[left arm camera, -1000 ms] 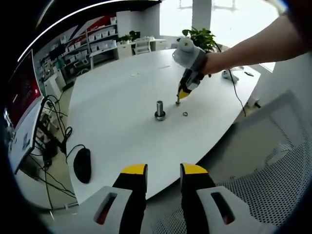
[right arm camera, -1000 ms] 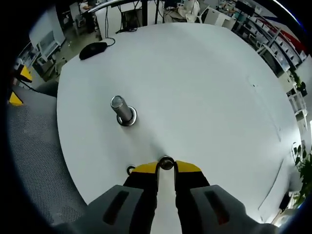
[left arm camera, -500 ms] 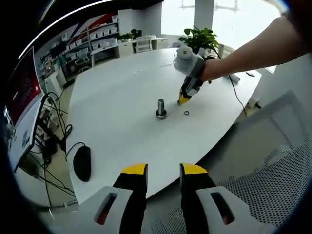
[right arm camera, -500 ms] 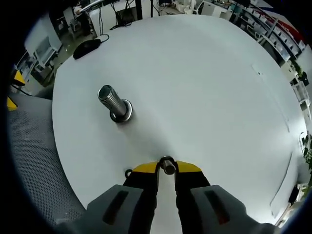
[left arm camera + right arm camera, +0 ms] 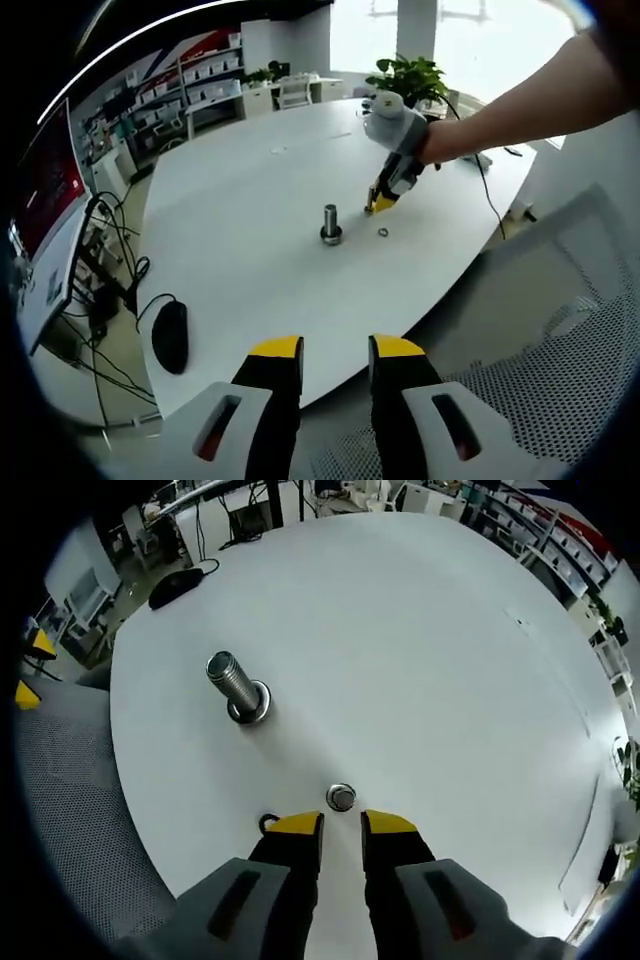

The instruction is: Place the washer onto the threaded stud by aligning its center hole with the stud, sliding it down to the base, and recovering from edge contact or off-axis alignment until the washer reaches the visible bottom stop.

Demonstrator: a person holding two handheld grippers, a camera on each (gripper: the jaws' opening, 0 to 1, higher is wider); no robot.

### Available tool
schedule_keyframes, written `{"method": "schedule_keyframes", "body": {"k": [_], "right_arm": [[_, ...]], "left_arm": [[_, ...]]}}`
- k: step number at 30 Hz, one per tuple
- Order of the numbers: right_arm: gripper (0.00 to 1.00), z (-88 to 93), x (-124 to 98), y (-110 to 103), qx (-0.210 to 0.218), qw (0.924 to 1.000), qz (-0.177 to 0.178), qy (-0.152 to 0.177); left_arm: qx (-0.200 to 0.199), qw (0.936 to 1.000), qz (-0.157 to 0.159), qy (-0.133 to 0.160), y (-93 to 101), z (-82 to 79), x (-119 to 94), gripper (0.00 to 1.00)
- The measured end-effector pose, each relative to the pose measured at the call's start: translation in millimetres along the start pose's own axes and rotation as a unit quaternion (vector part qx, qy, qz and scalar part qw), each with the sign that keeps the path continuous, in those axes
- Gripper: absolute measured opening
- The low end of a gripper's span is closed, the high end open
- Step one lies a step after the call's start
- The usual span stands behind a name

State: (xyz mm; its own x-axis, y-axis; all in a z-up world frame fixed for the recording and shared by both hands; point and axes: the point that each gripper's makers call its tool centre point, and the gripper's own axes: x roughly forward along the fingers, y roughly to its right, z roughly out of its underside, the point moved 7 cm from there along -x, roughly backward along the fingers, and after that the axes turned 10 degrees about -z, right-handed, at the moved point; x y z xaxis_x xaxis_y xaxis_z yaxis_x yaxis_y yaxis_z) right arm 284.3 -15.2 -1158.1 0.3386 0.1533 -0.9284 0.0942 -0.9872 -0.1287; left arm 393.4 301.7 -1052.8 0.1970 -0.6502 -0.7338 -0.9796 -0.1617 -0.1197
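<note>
A threaded steel stud (image 5: 232, 683) stands upright on the white table (image 5: 430, 650), with a washer-like collar at its foot. A small silver round part (image 5: 341, 798) lies on the table just beyond the tips of my right gripper (image 5: 342, 824), which is open with nothing between its jaws. A thin dark ring (image 5: 266, 823) peeks out beside its left jaw. From the left gripper view, the stud (image 5: 330, 224) stands mid-table with the ring (image 5: 382, 233) to its right. The right gripper (image 5: 379, 206) points down beside them. My left gripper (image 5: 336, 349) hangs open off the table's near edge.
A black mouse (image 5: 168, 338) lies near the table's left edge, next to cables and a monitor (image 5: 45, 200). A potted plant (image 5: 410, 75) stands at the far end. A mesh chair (image 5: 540, 400) is below the near edge. The person's arm (image 5: 520, 100) reaches in from the right.
The right gripper has let go of the small silver part, which now lies just ahead of the tips. The right view has shifted slightly. The left gripper has stayed put.
</note>
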Motion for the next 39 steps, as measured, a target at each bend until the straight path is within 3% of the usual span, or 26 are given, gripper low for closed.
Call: {"method": "schedule_keyframes", "body": {"k": [6, 13, 18, 29, 33, 34, 39], "right_arm": [[0.18, 4.9, 2, -26, 0.007, 0.9998, -0.018, 0.003], [0.18, 4.5, 4, -36, 0.005, 0.9989, -0.044, 0.016], [0.19, -2.9, 10, -38, -0.002, 0.9988, -0.049, 0.011], [0.19, 1.0, 19, -40, -0.015, 0.9987, -0.049, 0.000], [0.18, 5.8, 22, -46, -0.033, 0.9980, -0.050, -0.023], [0.17, 4.3, 21, -45, -0.051, 0.9976, -0.042, -0.017], [0.16, 3.0, 22, -43, -0.051, 0.9976, -0.044, -0.014]], "left_arm": [[0.003, 1.0000, 0.001, 0.000, 0.4, 0.2, 1, 0.24], [0.007, 1.0000, 0.002, 0.001, 1.4, 0.7, 1, 0.24], [0.009, 1.0000, 0.003, 0.000, 1.4, 1.3, 2, 0.24], [0.010, 0.9999, 0.004, 0.000, 1.7, 1.6, 0, 0.24], [0.009, 0.9999, 0.004, 0.000, 1.7, 1.2, -2, 0.24], [0.009, 0.9999, 0.004, 0.000, 1.2, 1.4, 1, 0.24], [0.011, 0.9999, 0.006, -0.001, 2.2, 1.1, -2, 0.24]]}}
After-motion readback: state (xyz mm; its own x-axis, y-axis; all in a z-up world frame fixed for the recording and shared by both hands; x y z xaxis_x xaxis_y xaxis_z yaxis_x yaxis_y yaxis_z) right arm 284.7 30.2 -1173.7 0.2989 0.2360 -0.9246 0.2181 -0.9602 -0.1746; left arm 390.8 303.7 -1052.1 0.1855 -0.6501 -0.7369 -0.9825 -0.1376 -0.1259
